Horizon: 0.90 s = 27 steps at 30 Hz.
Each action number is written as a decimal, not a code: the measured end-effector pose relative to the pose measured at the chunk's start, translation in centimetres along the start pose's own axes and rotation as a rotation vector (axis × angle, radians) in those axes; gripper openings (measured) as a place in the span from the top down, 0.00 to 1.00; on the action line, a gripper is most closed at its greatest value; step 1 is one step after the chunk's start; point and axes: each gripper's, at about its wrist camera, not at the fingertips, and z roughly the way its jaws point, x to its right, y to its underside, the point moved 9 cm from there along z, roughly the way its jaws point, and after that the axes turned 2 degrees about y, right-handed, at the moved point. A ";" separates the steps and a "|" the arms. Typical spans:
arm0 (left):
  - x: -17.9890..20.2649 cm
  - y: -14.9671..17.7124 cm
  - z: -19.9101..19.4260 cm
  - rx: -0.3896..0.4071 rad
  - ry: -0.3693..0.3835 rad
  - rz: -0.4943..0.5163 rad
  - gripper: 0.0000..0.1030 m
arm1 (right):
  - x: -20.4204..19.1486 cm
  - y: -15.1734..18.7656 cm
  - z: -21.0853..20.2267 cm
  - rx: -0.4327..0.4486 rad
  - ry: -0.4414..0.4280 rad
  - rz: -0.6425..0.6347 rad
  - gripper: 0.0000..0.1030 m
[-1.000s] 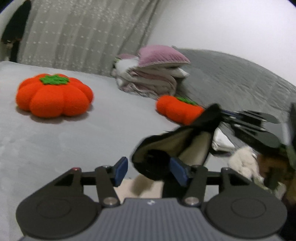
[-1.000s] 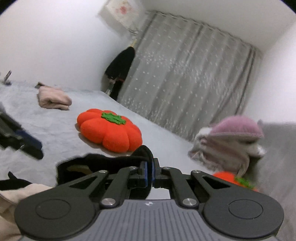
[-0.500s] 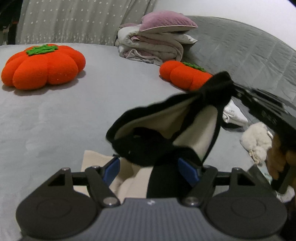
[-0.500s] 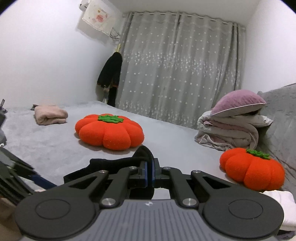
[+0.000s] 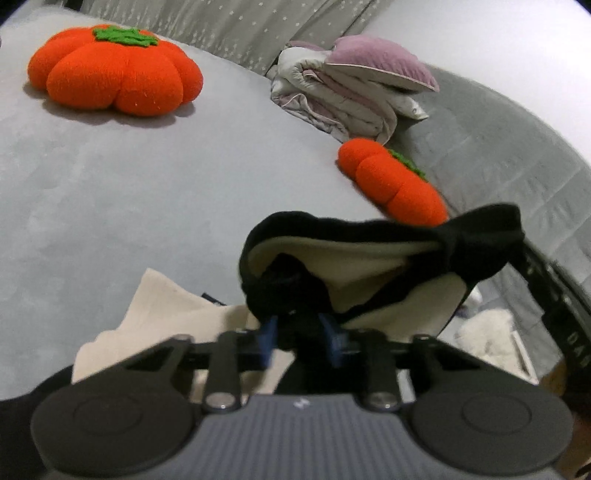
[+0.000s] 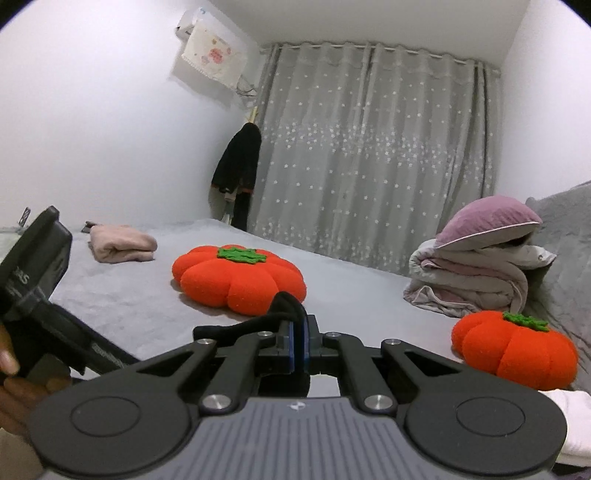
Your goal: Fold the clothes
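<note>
Grey bedding (image 5: 110, 192) is stretching across both views, and everything else is sitting or hanging above it. In the left wrist view, going from the left, a large orange pumpkin cushion (image 5: 114, 70) is lying on the bed, with a grey star-dotted curtain (image 5: 221, 26) hanging behind it. Toward the middle, the left gripper (image 5: 297, 334) is pinching a bunched fold of the black-and-cream garment (image 5: 369, 258) between its blue pads (image 5: 266, 339), the gap between them filled with black cloth. That garment is hanging in the air, stretched from this grip up to the right, where its black edge is meeting the dark body of the other tool. A cream part of the cloth (image 5: 166, 314) is lying on the bed just below the fingers. Further back, a folded quilt stack (image 5: 332, 99) is carrying a mauve pillow (image 5: 380, 62), and a smaller pumpkin cushion (image 5: 395, 181) is lying near it.

In the right wrist view, a person's hand (image 6: 11, 384) is gripping the left tool at the far left edge. A folded pink garment (image 6: 122, 248) is resting on the bed behind it, and a dark coat (image 6: 238, 166) is hanging in the corner. At centre, the right gripper (image 6: 297, 343) is clamping the garment's black edge (image 6: 284, 306), its pads nearly touching. The quilt stack and small pumpkin are sitting at the right.
</note>
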 end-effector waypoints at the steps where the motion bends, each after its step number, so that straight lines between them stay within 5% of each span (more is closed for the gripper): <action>1: 0.0 0.0 -0.2 0.004 -0.011 0.014 0.84 | 0.0 0.1 0.0 -0.004 0.002 -0.005 0.95; 10: -0.5 -0.8 -3.6 0.059 -0.172 0.136 0.88 | 0.7 0.9 0.0 -0.045 0.016 -0.011 0.95; 15: -1.1 -2.6 -6.6 0.159 -0.257 0.165 0.88 | 0.9 1.6 0.5 -0.068 0.040 -0.031 0.95; 27: -1.6 -5.6 -13.5 0.362 -0.327 0.206 0.89 | 1.6 0.2 -0.6 0.017 0.125 -0.053 0.95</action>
